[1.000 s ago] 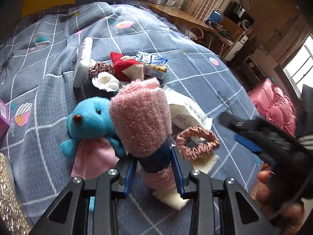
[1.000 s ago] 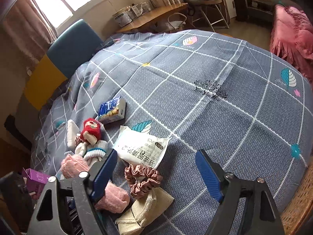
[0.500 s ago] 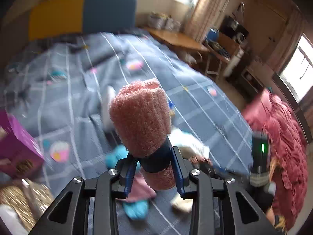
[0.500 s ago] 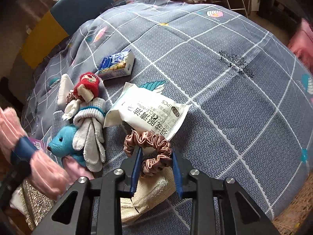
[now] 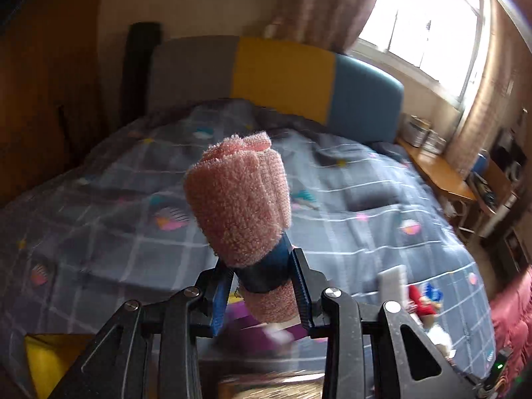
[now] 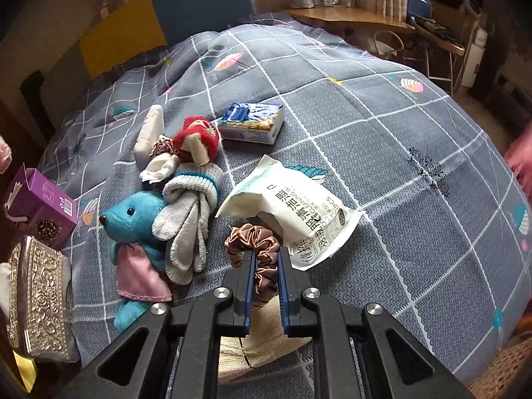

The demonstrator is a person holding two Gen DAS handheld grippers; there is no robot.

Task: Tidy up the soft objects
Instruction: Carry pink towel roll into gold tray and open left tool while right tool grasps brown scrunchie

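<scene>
Right hand-held gripper (image 6: 264, 286) clamped on our brown scrunchie (image 6: 256, 242) on the bed (image 6: 382, 153), wipes pack (image 6: 292, 216) touching it; left hand-held gripper (image 5: 262, 286) pinches pink rolled towel (image 5: 237, 206) aloft, angled down.

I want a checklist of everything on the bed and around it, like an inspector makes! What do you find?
Surface: grey checked bedspread, rumpled.
Job's things: pink rolled towel; brown scrunchie; blue plush mouse; knit gloves; red plush toy.
Clutter: white wipes pack; blue tissue pack; purple box; silver embossed box.
Grippers: left gripper clamped on the towel's dark band; right gripper shut on the scrunchie.
Cables: nothing seen.
Surroundings: yellow and blue headboard; window; wooden desk.
</scene>
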